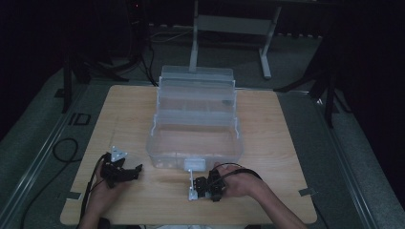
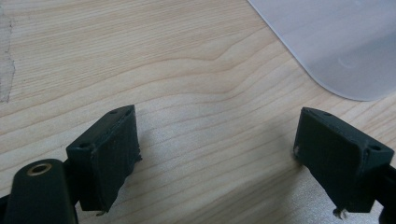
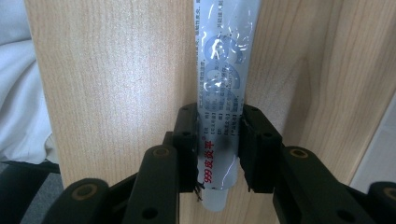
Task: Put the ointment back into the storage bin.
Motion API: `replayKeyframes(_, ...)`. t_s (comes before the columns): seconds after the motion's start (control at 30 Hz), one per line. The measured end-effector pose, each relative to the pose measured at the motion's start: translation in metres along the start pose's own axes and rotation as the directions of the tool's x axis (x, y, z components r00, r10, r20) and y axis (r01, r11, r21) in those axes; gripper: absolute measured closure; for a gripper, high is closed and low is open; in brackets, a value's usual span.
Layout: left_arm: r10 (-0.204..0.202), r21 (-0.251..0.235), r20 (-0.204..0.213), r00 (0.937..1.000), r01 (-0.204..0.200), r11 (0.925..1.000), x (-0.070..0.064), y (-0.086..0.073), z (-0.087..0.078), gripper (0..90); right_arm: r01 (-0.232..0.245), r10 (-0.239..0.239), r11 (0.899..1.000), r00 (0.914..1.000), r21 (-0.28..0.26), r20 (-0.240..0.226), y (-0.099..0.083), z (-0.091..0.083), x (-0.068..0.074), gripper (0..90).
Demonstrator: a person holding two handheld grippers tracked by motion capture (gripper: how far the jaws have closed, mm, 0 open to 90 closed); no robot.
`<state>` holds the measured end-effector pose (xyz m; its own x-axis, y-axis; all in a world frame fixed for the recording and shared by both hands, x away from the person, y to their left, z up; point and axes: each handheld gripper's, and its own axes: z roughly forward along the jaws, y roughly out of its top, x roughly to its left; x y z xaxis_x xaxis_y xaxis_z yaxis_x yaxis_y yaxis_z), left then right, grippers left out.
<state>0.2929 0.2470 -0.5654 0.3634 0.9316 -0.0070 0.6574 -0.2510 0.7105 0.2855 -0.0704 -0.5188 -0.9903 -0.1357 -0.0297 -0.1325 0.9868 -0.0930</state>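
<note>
High view: your right gripper (image 1: 193, 187) sits low centre of the frame, just in front of the box (image 1: 195, 143), with a pale tube (image 1: 191, 185) at its jaws. The box is open at frame centre and its tiers look empty as far as I can tell. Your left gripper (image 1: 125, 172) rests lower left on the table (image 1: 267, 138), near the box's front left corner.

Left gripper view: jaws wide apart, nothing between them, bare wood below. A box corner (image 2: 336, 42) shows at upper right.

Right gripper view: jaws clamped on the tube (image 3: 227, 93), gripping near its lower end; the tube runs up the middle of the frame over the wood.

Progress, my read: grasp done, tube not yet in the box. Left to do is lift it, carry it over the front wall and release inside.
</note>
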Motion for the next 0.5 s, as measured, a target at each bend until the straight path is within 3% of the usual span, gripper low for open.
replayKeyframes(0.5,0.000,0.000,0.000,1.0000,0.000,1.0000,0.0000,0.0000,0.0000,14.4,0.008,-0.008,0.999,0.9998,-0.039,-0.016,-0.0092,-0.0094,0.0044,70.6)
